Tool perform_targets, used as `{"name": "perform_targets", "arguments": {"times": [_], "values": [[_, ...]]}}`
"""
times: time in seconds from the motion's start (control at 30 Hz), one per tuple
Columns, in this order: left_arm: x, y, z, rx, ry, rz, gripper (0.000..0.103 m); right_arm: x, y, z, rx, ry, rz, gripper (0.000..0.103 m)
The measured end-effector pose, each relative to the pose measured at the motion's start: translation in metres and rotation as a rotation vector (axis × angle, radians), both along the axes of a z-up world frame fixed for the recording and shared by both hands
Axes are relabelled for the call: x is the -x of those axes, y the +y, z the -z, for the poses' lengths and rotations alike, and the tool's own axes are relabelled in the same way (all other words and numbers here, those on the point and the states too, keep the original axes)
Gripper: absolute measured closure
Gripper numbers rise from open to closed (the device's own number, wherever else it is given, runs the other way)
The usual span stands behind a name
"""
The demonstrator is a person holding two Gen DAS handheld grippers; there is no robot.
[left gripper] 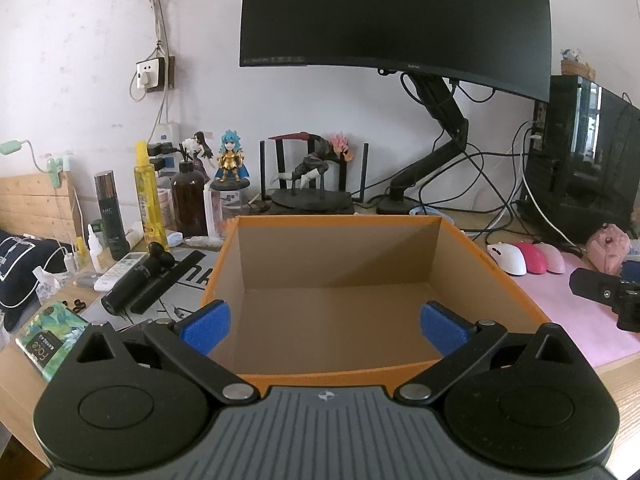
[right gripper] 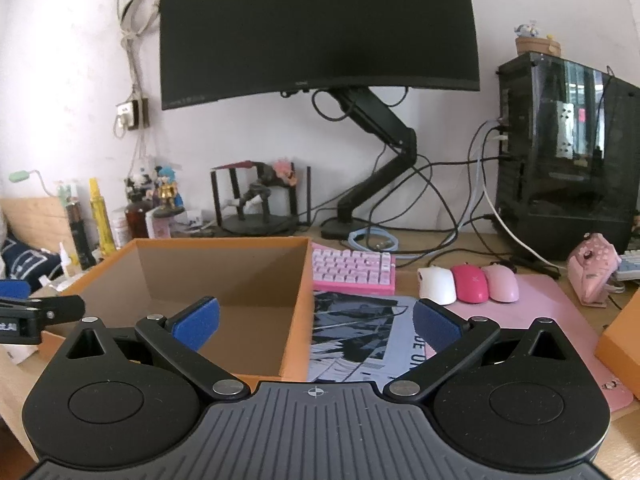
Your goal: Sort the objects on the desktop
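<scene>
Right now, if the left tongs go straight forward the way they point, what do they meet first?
Probably the inside of the orange box: the open left tongs point over its near rim into the empty inside. Floor or far wall first, depth leaves unclear.

Box (left gripper: 460, 264): matt cardboard, orange outside, plain brown inside. Surface (right gripper: 448, 246): pale wood grain, smooth. Mat (right gripper: 532, 312): pink, matt, soft-looking. Three mice (right gripper: 466, 282): smooth plastic, white and pinks, slight sheen. Keyboard (right gripper: 352, 270): pink plastic keys. Bottle (left gripper: 188, 200): brown, glossy. Left gripper (left gripper: 324, 320): matt black plastic, metal rivets, blue rough-textured pads (left gripper: 208, 320). Computer case (right gripper: 576, 152): glossy dark glass panel.
</scene>
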State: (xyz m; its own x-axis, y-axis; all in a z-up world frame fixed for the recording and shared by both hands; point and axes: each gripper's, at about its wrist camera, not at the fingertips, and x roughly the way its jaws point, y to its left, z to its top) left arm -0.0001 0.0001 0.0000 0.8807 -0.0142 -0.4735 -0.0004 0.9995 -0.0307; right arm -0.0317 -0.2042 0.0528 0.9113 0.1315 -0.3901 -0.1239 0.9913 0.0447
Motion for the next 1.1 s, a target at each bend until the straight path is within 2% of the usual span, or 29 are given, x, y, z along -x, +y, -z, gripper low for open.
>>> {"name": "perform_targets", "arguments": {"times": [0.3,1.1], "values": [[-0.001,-0.011,0.002,-0.006,0.001,-0.006,0.000,-0.001,0.001,-0.003,0.015,0.019,0.002,0.000],[0.006,0.010,-0.001,0.023,0.013,-0.050,0.000,0.004,0.019,-0.003,0.027,0.011,-0.067,0.000]]}}
